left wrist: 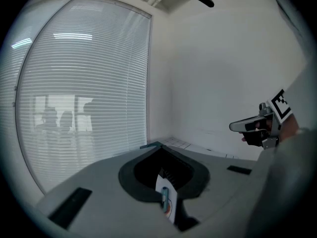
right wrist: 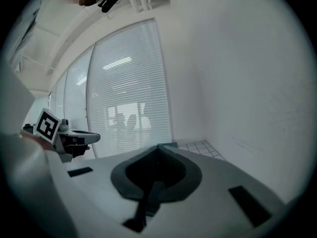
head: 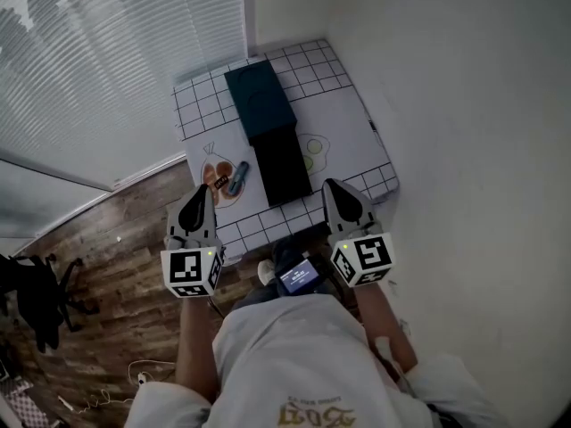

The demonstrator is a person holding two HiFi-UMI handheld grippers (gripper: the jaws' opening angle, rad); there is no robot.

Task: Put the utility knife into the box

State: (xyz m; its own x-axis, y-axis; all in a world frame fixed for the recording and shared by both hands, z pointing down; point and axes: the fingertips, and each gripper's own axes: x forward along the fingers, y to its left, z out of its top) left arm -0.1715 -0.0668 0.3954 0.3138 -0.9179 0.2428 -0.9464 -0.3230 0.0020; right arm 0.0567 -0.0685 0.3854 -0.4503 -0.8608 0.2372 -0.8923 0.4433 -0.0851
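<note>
My left hand-held gripper point(left wrist: 158, 148), jaws together, frames the teal utility knife point(left wrist: 164, 197) lying on a white sheet point(left wrist: 171, 211). My right hand-held gripper point(left wrist: 237, 126) hangs against the white wall point(left wrist: 223, 68), with closed blinds point(left wrist: 84, 98) at left.

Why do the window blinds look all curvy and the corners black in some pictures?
Left gripper view: the wide lens bows the blinds and blackens the corners; right gripper view: same bending, blinds glowing bright; head view: blinds nearly straight, floor dim.

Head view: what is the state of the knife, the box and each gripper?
utility knife: lies on the table, left of the box, not held.
box: seemingly open, teal and black halves end to end.
left gripper: fingers shut, empty.
right gripper: fingers shut, empty.
</note>
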